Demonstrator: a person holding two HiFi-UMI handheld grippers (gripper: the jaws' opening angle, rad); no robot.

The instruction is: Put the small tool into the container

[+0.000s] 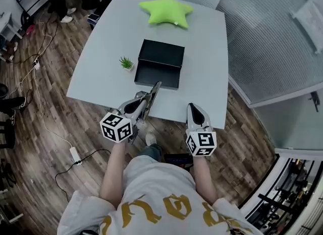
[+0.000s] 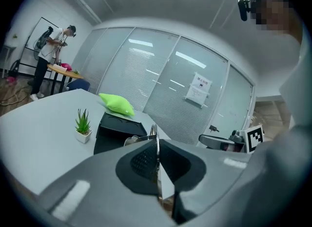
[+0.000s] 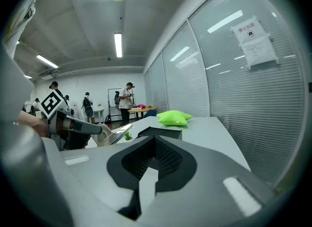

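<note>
Black, one box [image 1: 160,54] sat on the grey table [image 1: 207,52] beside one small potted plant [image 1: 126,63], one green star cushion [image 1: 166,10] beyond. Of two grippers, the left gripper [image 1: 146,99] clamped one thin metal tool [image 1: 153,93] near the box; the right gripper [image 1: 194,108] was closed on nothing.

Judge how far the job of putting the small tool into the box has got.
Done: the thin metal tool is off the table, clamped in the left gripper. In hand: it points toward the open black box, not yet inside. Left: lower it in and let go. The right gripper is shut and empty.
</note>
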